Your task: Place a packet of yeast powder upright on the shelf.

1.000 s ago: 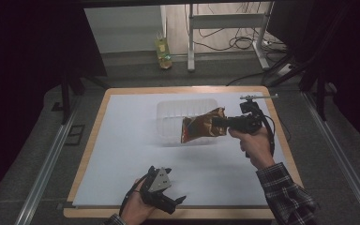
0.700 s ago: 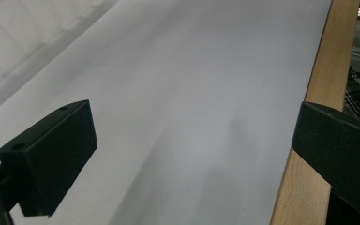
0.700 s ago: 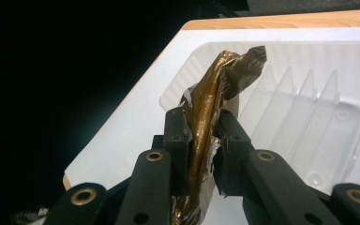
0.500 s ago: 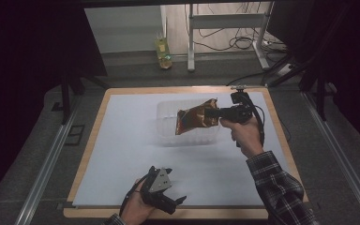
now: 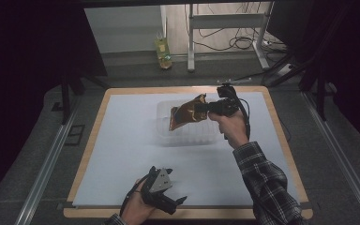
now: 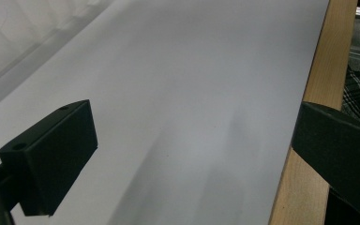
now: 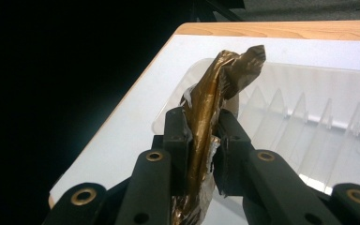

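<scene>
My right gripper (image 5: 205,108) is shut on a crinkled golden-brown foil packet (image 5: 183,112) and holds it in the air over a clear plastic tray (image 5: 161,125) at the middle of the white mat. In the right gripper view its two black jaws pinch the packet (image 7: 211,101) edge-on, with the ribbed tray (image 7: 309,117) below and beyond. My left gripper (image 5: 182,200) rests low near the front edge of the table, open. In its own view the left gripper (image 6: 194,154) has only bare white mat between the jaws.
The white mat (image 5: 122,150) lies on a wooden board (image 5: 96,117) with a pale rim. A yellowish bottle (image 5: 163,54) stands on the floor beyond the table, near metal stand legs and cables. Rails run along both sides.
My right hand has carried the packet away from the person and slightly left, over the tray. The left gripper has stayed put.
</scene>
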`<state>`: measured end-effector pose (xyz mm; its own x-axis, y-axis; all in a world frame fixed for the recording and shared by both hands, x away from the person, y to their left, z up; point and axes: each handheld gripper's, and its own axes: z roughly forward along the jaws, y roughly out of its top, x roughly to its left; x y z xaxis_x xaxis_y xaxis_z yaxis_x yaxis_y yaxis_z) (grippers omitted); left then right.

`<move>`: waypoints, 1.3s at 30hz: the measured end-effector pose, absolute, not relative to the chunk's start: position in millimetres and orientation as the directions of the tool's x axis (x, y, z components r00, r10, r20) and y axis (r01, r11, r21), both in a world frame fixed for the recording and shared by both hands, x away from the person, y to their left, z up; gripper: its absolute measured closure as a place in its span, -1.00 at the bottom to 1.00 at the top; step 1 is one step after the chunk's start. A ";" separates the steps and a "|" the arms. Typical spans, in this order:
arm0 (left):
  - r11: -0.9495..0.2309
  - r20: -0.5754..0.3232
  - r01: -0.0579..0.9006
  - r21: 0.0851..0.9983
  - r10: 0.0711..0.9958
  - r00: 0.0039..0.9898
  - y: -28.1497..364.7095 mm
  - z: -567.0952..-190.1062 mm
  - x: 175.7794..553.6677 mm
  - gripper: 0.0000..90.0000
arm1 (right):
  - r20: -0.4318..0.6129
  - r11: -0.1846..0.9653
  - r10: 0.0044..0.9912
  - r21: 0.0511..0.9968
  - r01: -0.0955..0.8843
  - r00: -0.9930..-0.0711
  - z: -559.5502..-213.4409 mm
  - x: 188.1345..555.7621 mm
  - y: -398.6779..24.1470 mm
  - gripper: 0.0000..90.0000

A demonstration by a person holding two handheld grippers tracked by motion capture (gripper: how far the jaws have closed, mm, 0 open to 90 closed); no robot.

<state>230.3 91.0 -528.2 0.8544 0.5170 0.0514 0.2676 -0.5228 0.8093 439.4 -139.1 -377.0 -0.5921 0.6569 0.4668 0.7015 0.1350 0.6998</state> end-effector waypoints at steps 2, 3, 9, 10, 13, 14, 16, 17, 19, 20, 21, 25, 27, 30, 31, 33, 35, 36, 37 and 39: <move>-0.523 0.053 0.267 0.809 0.518 0.854 91.5 -528.1 230.4 -0.99 | 0.457 0.145 0.664 0.698 0.702 -0.592 -378.4 442.7 -134.1 0.70; -0.521 0.052 0.267 0.810 0.519 0.853 91.7 -528.1 230.5 -0.99 | 0.449 0.153 0.669 0.696 0.702 -0.592 -379.6 444.7 -130.9 0.70; -0.519 0.053 0.267 0.812 0.520 0.852 92.3 -528.0 230.8 -1.00 | 0.422 0.182 0.690 0.685 0.706 -0.588 -384.7 451.6 -118.7 0.70; -0.521 0.053 0.267 0.811 0.520 0.852 92.3 -528.1 230.8 -1.00 | 0.420 0.186 0.690 0.683 0.706 -0.589 -385.4 452.9 -117.0 0.70; -0.523 0.053 0.267 0.810 0.518 0.854 92.0 -528.1 230.7 -1.00 | 0.415 0.199 0.696 0.673 0.712 -0.586 -386.8 456.2 -111.2 0.70; -0.522 0.052 0.268 0.810 0.518 0.854 92.1 -528.1 230.7 -1.00 | 0.414 0.202 0.696 0.671 0.714 -0.587 -387.4 457.3 -109.1 0.70; -0.521 0.051 0.268 0.810 0.519 0.853 92.2 -528.2 230.9 -1.00 | 0.411 0.212 0.698 0.664 0.717 -0.587 -388.7 459.5 -105.6 0.70; -0.521 0.050 0.269 0.810 0.518 0.854 92.3 -528.2 231.0 -1.00 | 0.410 0.215 0.699 0.661 0.719 -0.586 -389.4 460.7 -104.0 0.70; -0.520 0.048 0.270 0.810 0.519 0.854 92.4 -528.2 231.0 -0.99 | 0.411 0.218 0.700 0.657 0.722 -0.585 -390.6 462.9 -101.2 0.70; -0.521 0.049 0.270 0.810 0.519 0.854 92.4 -528.2 231.0 -1.00 | 0.408 0.220 0.701 0.656 0.722 -0.584 -391.1 463.9 -100.1 0.70; -0.521 0.048 0.270 0.809 0.518 0.854 92.4 -528.3 231.1 -1.00 | 0.408 0.221 0.702 0.655 0.723 -0.584 -391.7 464.7 -98.9 0.70; -0.522 0.048 0.271 0.809 0.518 0.854 92.3 -528.5 231.1 -1.00 | 0.408 0.223 0.702 0.653 0.724 -0.584 -394.2 468.5 -94.9 0.69; -0.520 0.047 0.272 0.810 0.519 0.853 92.4 -528.3 231.0 -1.00 | 0.414 0.215 0.701 0.653 0.726 -0.581 -395.4 470.6 -93.5 0.69; -0.516 0.045 0.274 0.812 0.523 0.851 92.7 -528.2 231.0 -1.00 | 0.420 0.207 0.699 0.656 0.726 -0.579 -397.7 474.1 -91.6 0.69; -0.513 0.044 0.274 0.813 0.524 0.851 93.0 -528.0 231.1 -1.00 | 0.422 0.202 0.699 0.658 0.726 -0.577 -398.7 475.1 -90.7 0.69; -0.507 0.039 0.276 0.817 0.526 0.849 93.7 -527.5 231.2 -1.00 | 0.427 0.197 0.695 0.661 0.724 -0.579 -400.7 477.1 -89.4 0.69; -0.500 0.035 0.279 0.820 0.529 0.848 94.8 -527.3 231.7 -1.00 | 0.430 0.193 0.694 0.661 0.725 -0.577 -402.3 478.8 -88.2 0.69; -0.496 0.031 0.281 0.821 0.531 0.847 95.4 -527.2 232.1 -1.00 | 0.433 0.189 0.693 0.663 0.725 -0.576 -403.1 479.7 -87.5 0.69; -0.494 0.027 0.284 0.822 0.532 0.846 96.0 -527.2 232.4 -1.00 | 0.434 0.188 0.692 0.662 0.725 -0.576 -403.6 480.4 -87.0 0.69; -0.488 0.021 0.288 0.824 0.534 0.845 96.8 -527.1 232.9 -1.00 | 0.435 0.185 0.692 0.664 0.724 -0.576 -404.9 481.6 -84.7 0.68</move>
<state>232.9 96.8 -527.1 0.8451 0.5342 0.0212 0.2877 -0.4878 0.8242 481.6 -84.7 -404.9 -0.5761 0.6918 0.4354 0.7244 0.1853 0.6640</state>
